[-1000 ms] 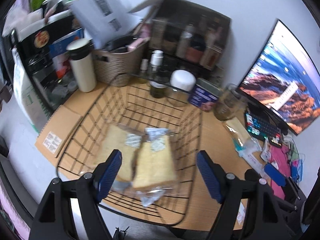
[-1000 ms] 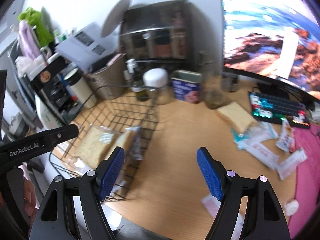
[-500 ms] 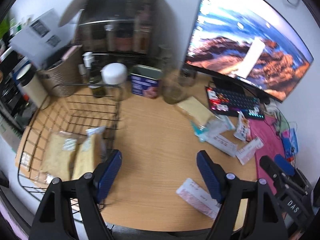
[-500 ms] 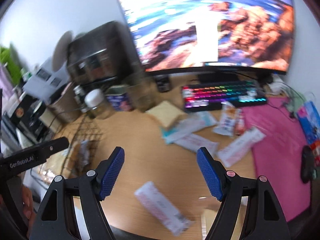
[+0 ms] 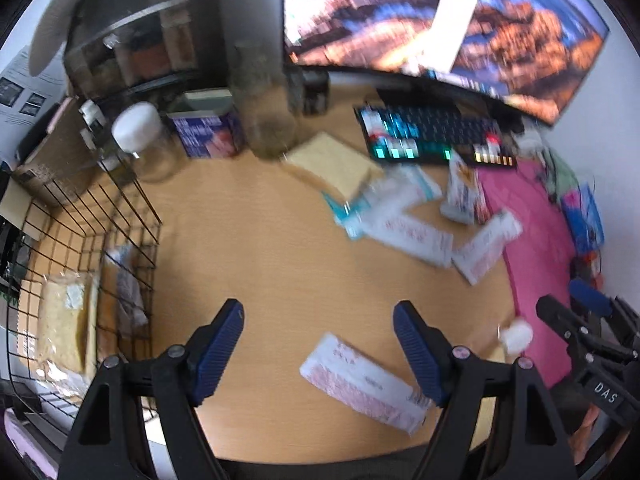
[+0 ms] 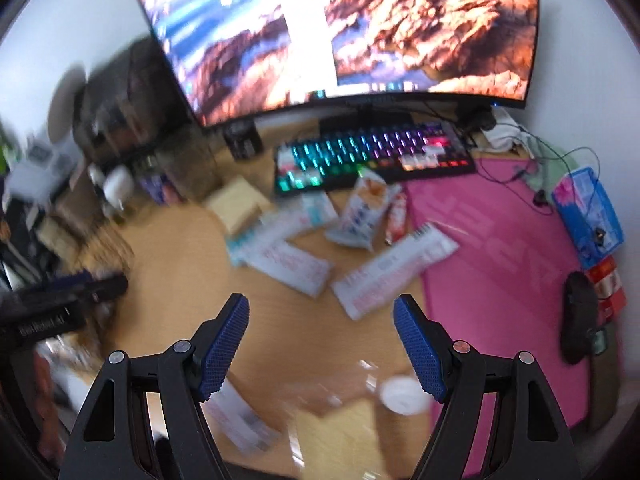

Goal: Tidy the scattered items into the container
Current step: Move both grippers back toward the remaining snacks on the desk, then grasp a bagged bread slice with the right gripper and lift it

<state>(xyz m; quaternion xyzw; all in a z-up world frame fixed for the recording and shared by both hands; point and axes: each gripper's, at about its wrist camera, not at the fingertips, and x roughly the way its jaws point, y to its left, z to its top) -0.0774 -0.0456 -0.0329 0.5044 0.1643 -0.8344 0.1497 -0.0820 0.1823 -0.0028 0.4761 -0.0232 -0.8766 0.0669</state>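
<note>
Here the left claw point(image 5: 318, 354) hangs with jaws apart, empty, over a white-and-pink packet point(image 5: 362, 384) lying flat on the counter point(image 5: 256, 248), long axis running ten-to-four o'clock. The right claw point(image 6: 320, 350) gapes empty too. The wire basket point(image 5: 84, 248) sits at nine o'clock.

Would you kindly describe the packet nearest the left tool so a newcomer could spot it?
On the wooden desk, look toward the near edge, away from the monitor. The white-and-pink packet lies alone there, unlike the others clustered by the keyboard.
</note>
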